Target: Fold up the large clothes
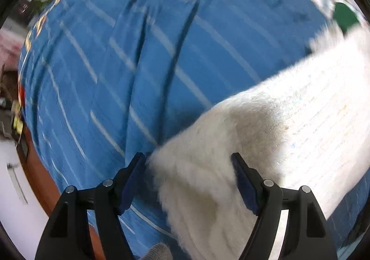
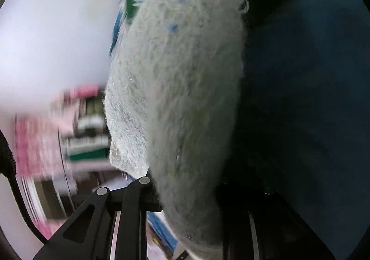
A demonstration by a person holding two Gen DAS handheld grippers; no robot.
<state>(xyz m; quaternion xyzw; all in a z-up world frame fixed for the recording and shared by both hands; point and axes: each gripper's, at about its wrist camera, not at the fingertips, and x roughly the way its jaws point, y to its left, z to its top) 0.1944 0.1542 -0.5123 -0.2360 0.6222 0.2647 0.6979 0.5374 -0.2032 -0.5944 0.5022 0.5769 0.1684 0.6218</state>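
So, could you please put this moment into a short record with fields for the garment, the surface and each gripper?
garment: fluffy white knit, one end fringed
surface: blue bedcover with pale stripes, creased
left gripper: jaws apart, knit lying between the fingers, not pinched
right gripper: closed on a bunch of the knit, which stands up in front of its camera
image quality: both views blurred

A home bedroom: blue striped bedsheet (image 1: pixel 138 63) over a bed (cluttered, blurred shelves (image 2: pixel 87 130) nearby).
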